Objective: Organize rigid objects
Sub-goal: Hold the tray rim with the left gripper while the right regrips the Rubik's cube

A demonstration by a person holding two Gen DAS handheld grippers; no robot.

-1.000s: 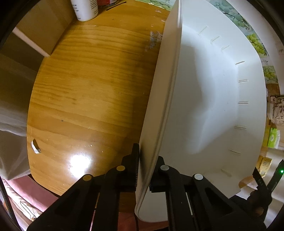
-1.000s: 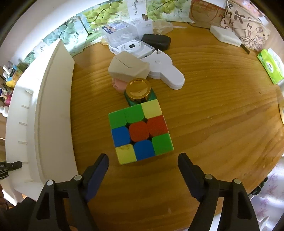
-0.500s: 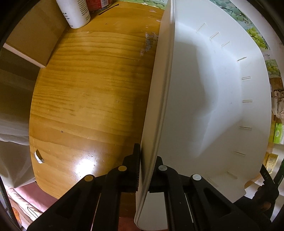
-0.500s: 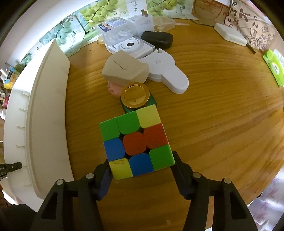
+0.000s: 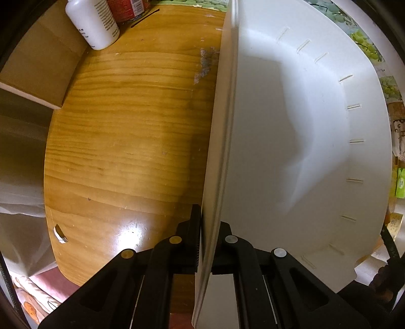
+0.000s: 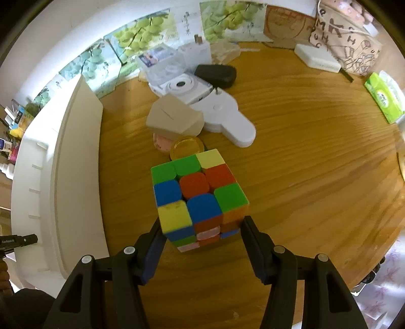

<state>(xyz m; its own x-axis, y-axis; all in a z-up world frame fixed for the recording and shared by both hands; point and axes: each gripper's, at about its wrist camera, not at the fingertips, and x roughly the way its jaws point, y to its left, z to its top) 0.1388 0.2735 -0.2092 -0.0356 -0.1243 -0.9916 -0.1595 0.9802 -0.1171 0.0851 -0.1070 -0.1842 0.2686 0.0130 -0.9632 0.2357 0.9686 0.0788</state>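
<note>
My left gripper (image 5: 206,227) is shut on the near wall of a white plastic bin (image 5: 303,151), which is empty inside. The bin also shows at the left of the right wrist view (image 6: 63,182). My right gripper (image 6: 202,227) has closed onto a multicoloured puzzle cube (image 6: 197,197), one finger on each side, and the cube looks raised and tilted off the wooden table (image 6: 316,164). Behind the cube are a gold-lidded jar (image 6: 186,148), a pink item (image 6: 159,143), a beige box (image 6: 174,119) and a white flat device (image 6: 227,121).
Farther back stand a white instant camera (image 6: 183,86), a black case (image 6: 216,73), clear boxes and a white box (image 6: 317,59). A green tissue pack (image 6: 383,97) lies at the right. A white bottle (image 5: 93,22) stands at the far left table corner.
My right gripper moved forward around the cube and closed on its sides; the cube now sits higher and tilted. My left gripper keeps its hold on the bin wall, shifted slightly.
</note>
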